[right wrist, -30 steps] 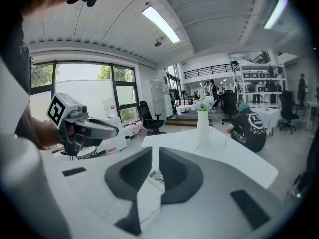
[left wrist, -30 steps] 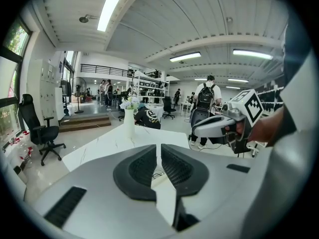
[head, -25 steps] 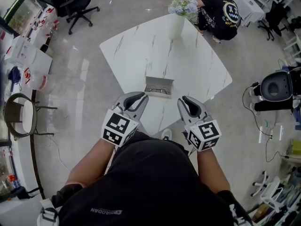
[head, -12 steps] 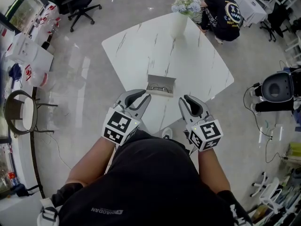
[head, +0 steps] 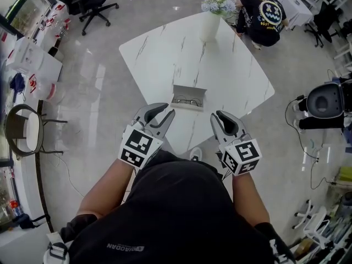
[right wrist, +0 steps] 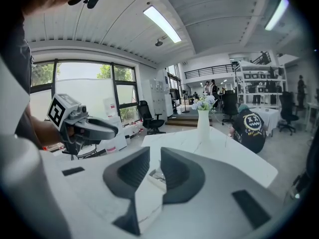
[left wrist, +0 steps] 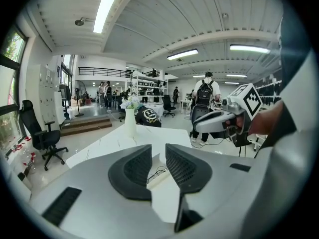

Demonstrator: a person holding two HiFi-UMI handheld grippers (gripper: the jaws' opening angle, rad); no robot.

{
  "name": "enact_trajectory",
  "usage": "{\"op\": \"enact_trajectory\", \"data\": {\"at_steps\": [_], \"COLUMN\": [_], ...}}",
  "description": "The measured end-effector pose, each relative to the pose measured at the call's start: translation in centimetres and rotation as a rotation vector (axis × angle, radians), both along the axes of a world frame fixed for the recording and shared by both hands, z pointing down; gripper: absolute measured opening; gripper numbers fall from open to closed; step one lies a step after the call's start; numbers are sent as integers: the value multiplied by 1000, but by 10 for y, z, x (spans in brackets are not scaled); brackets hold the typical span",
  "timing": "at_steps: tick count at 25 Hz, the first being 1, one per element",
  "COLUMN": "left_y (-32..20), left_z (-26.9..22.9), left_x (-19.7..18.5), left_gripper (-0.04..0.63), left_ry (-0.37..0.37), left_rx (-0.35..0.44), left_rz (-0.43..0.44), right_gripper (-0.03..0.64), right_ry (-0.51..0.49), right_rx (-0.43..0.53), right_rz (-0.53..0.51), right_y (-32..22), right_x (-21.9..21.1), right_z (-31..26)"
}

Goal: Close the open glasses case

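Seen from the head view, little differs from a second ago: the white marble-patterned table (head: 220,70) sits slightly higher in the frame, and both tongs hover much where they were. One open glasses case (head: 188,98) lies on the table near its closest edge, lid raised, with one pair of glasses inside. The left gripper (head: 166,110) and the right gripper (head: 216,117) hang just short of that edge, one on each side of the case, touching neither case nor table. Bare tabletop surrounds the case on every side. One white vase (head: 208,29) of flowers stands well apart at the far corner, and one person in a black shirt (head: 263,14) crouches on the floor beyond it. In the left gripper view, the left gripper (left wrist: 159,153) has its two dark pads a narrow gap apart with nothing between them; the case (left wrist: 158,173) shows through the gap, farther off on the table. The vase (left wrist: 130,123) stands behind, and the right gripper (left wrist: 219,121) floats at the right. In the right gripper view, the right gripper (right wrist: 155,156) is likewise parted by a narrow gap and empty, with the case (right wrist: 158,176) visible beyond the pads, the vase (right wrist: 202,118) past it, and the left gripper (right wrist: 92,128) at the left.
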State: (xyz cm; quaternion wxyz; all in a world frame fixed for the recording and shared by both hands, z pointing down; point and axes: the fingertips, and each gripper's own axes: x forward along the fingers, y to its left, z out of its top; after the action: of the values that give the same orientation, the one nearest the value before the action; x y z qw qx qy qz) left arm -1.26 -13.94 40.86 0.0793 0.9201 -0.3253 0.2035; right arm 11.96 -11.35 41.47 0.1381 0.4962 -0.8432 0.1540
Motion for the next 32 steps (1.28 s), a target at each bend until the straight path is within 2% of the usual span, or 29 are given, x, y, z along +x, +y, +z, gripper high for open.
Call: {"op": "enact_trajectory", "data": {"at_steps": [8,17,28,32], "left_y": [-3,-26,-46,-53], "left_z": [18,59,117,140], "left_x": [-2,-15,-20,-18], "left_gripper": [89,86,86,86], "left_ry": [-59,-142,-209,-209], "left_rx": [-13,-8,-88,-129], "left_rz": [15,-6,-29,-39], "right_gripper": [58,58,58,58], "right_ry": [26,203,251,261], "right_rx": [-17,11,-55,-70], "right_rz": [9,10,20,24], "right_y": [-6,-30,-66,-79], "right_x": [-1,13,32,38], "right_z": [14,46,85,95]}}
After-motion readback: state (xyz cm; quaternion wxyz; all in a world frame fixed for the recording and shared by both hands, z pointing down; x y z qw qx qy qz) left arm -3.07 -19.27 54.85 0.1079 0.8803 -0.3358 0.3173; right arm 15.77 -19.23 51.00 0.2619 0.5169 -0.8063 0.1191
